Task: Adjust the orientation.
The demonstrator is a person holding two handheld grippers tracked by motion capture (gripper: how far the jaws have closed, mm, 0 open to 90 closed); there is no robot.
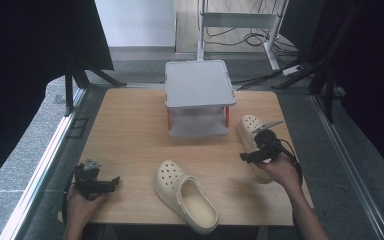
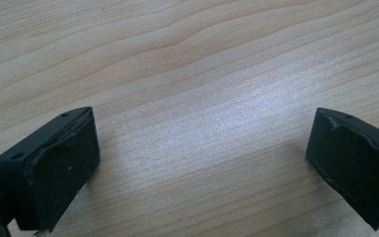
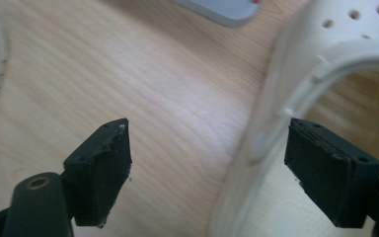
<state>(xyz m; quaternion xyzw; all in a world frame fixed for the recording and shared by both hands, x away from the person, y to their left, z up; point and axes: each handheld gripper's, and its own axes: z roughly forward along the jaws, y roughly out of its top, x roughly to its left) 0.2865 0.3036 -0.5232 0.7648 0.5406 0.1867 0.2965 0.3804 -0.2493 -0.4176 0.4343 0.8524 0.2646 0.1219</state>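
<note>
Straddling clog (image 3: 296,84) wall, right gripper (image 3: 207,163) jaws spread

Two cream clogs on the wooden table. The near clog (image 1: 186,196) lies flat on its sole at the front centre, perforated toe pointing away and left, open heel toward the front edge. The far clog (image 1: 250,129) sits to the right, just beside the grey two-tier shelf (image 1: 199,83), toe pointing away. In the right gripper view its side wall (image 3: 271,103) stands between the spread jaws, the foot opening beside the right jaw.
</note>
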